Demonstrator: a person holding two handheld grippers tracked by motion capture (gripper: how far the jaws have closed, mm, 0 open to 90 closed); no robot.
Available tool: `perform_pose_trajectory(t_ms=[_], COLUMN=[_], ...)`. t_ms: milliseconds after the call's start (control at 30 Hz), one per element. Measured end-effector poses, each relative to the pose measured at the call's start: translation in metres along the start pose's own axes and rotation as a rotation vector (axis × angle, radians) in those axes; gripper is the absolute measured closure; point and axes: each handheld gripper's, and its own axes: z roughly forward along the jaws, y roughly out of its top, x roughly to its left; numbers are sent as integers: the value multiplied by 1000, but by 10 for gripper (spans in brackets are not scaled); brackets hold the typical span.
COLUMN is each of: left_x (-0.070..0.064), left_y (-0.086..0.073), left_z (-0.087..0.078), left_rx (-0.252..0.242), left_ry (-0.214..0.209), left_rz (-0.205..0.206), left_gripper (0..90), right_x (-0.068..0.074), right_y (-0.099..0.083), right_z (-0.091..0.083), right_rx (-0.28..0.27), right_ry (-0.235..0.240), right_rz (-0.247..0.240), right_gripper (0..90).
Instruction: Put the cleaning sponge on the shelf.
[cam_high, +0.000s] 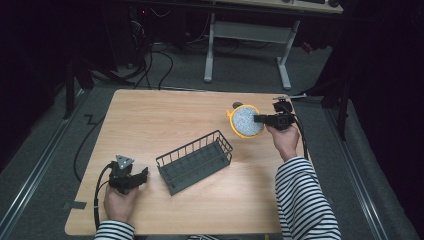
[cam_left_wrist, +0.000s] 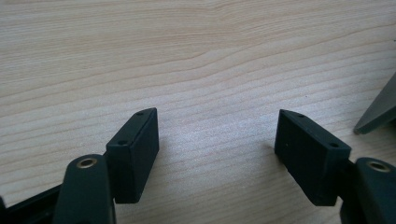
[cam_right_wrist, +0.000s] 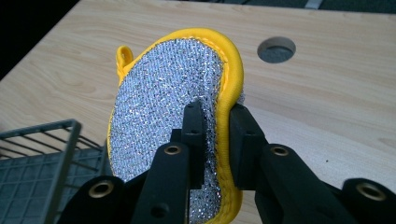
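A round scrubbing pad (cam_high: 245, 121) with a silver face and a yellow rim hangs above the table's far right part. My right gripper (cam_high: 259, 119) is shut on the pad's edge; in the right gripper view the two jaws pinch the yellow rim of the pad (cam_right_wrist: 168, 102), which stands on edge. A dark wire basket (cam_high: 195, 161) sits empty at the table's middle, and its corner (cam_right_wrist: 42, 154) lies below and left of the pad. My left gripper (cam_high: 144, 173) rests near the front left, just left of the basket, open over bare wood (cam_left_wrist: 217, 130).
The wooden table (cam_high: 150, 120) has a round cable hole (cam_right_wrist: 276, 49) near its far right corner, behind the pad. A basket corner (cam_left_wrist: 378, 114) pokes in at the right of the left gripper view. Beyond the table stands a desk frame (cam_high: 247, 35) with cables on the floor.
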Motion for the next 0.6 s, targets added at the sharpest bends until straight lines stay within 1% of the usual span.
perform_pose_trajectory(t_ms=[67, 167, 267, 433, 600], left_x=[0, 0, 0, 0, 0], left_y=[0, 0, 0, 0, 0], left_z=[0, 0, 0, 0, 0], left_rx=[0, 0, 0, 0, 0], left_ry=[0, 1, 1, 1, 2], left_rz=[0, 0, 0, 0, 0], left_gripper=[313, 313, 313, 313, 313], right_x=[2, 8, 17, 33, 47], right_y=[1, 3, 6, 10, 12], right_z=[-6, -16, -24, -31, -33], right_rx=[-11, -22, -39, -47, -55], right_ry=[10, 20, 49, 91, 133], right_rz=[-11, -42, -65, -110, -138], right_gripper=[789, 789, 789, 789, 788])
